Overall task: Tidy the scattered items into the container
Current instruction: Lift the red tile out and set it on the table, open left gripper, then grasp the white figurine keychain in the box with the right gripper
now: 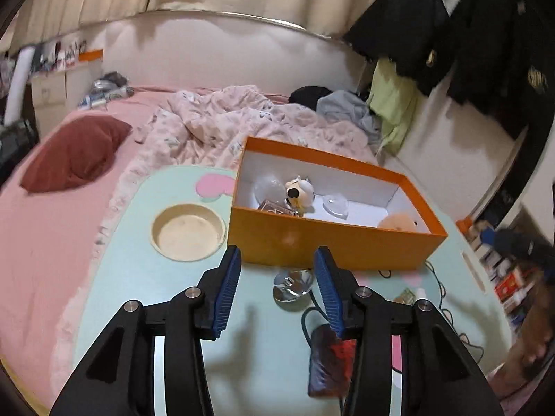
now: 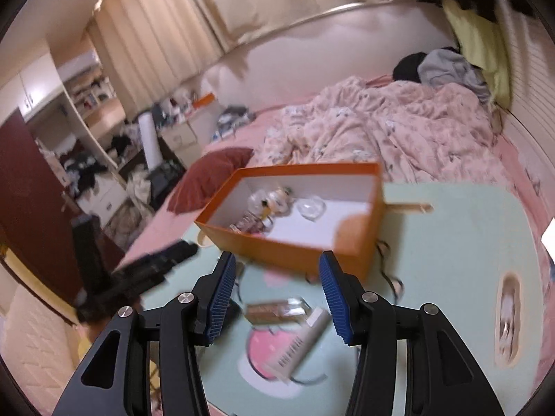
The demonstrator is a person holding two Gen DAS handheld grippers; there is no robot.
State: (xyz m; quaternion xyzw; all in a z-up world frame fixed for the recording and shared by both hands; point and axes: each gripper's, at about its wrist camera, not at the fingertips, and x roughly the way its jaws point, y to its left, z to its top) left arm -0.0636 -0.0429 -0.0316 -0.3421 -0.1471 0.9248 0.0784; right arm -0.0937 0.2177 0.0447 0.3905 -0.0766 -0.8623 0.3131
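Both cameras sat just behind their tools, tilted down over the mint surface (image 1: 114, 277) toward the orange box (image 1: 333, 246). The left view faced its long side closely; the right saw it from its right end. Both shared box, surface, bed (image 2: 399, 131).

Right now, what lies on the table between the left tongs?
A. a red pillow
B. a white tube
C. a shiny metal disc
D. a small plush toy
C: the left wrist view shows the shiny metal disc on the mint table between the open left tongs, in front of the orange box.
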